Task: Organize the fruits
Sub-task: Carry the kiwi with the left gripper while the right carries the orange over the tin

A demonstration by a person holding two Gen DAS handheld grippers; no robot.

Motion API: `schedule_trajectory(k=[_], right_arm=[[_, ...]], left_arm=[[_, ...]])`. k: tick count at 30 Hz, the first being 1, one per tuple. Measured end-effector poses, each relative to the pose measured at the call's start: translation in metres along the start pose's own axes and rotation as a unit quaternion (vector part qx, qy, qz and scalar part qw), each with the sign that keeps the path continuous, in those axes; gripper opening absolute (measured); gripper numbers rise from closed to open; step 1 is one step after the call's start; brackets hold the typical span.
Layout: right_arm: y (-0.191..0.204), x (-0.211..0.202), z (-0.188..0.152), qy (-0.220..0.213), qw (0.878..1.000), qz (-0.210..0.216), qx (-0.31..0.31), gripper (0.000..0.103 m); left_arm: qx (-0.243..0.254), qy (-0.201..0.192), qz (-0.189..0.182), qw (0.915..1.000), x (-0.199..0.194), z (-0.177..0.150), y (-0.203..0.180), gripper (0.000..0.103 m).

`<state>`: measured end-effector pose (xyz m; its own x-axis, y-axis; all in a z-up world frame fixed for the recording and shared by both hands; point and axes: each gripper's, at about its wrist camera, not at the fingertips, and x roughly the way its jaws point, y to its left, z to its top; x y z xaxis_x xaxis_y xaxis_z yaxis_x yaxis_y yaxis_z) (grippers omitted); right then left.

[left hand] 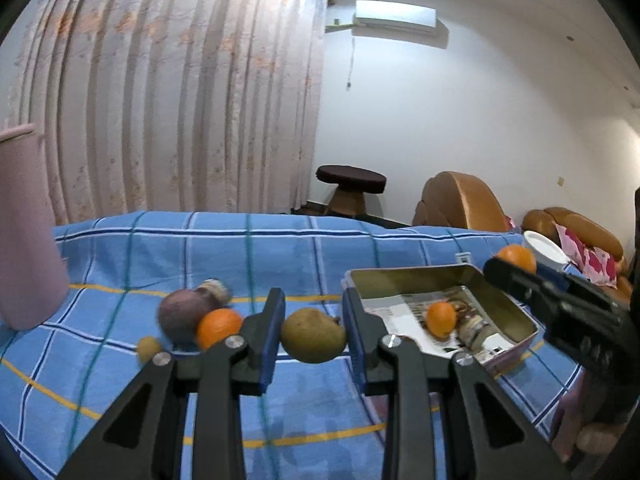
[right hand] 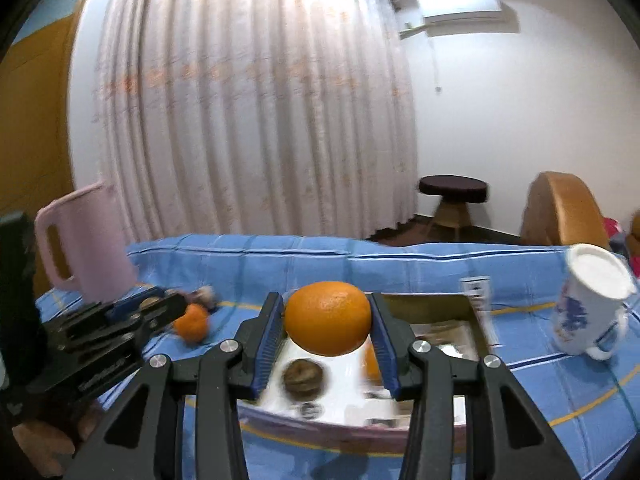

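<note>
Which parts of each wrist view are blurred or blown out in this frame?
Left wrist view: the purple-brown round fruit and small jar are motion-smeared, the green-brown pear is sharp, the wall air conditioner is overexposed. Right wrist view: the large orange between the right gripper fingers is sharp, the tin's contents streak, the white pleated curtain top glares.

orange [right hand: 328,324]: held above tin [left hand: 508,312]; small orange [left hand: 441,319]: in tin; pear [left hand: 313,335]: on cloth
</note>
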<state>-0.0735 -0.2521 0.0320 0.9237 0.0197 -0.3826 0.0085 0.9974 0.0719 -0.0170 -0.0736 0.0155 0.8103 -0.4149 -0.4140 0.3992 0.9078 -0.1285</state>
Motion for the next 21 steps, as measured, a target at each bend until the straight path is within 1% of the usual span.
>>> schedule_trajectory(k=[5,9,12,15,18,21], right_arm=[[-0.037,0.002,0.002,0.002,0.999,-0.042,0.018,0.045],[-0.060,0.002,0.003,-0.001,0.997,-0.074,0.022,0.045],[-0.073,0.009,0.002,0.007,0.995,-0.091,0.028,0.045],[-0.084,0.020,-0.001,0.027,0.994,-0.097,0.039,0.045],[-0.093,0.033,-0.004,0.050,0.993,-0.088,0.060,0.046],[-0.090,0.042,-0.006,0.065,0.993,-0.083,0.059,0.046]], left_arm=[[0.017,0.009,-0.015,0.9997,0.015,0.003,-0.029,0.031],[0.025,0.021,-0.015,0.9994,0.030,0.007,-0.048,0.031],[0.034,0.030,-0.009,0.9989,0.043,0.011,-0.066,0.031],[0.040,0.038,-0.002,0.9985,0.056,0.012,-0.079,0.031],[0.040,0.050,-0.002,0.9979,0.067,0.013,-0.089,0.031],[0.048,0.063,0.009,0.9968,0.076,0.009,-0.096,0.031]])
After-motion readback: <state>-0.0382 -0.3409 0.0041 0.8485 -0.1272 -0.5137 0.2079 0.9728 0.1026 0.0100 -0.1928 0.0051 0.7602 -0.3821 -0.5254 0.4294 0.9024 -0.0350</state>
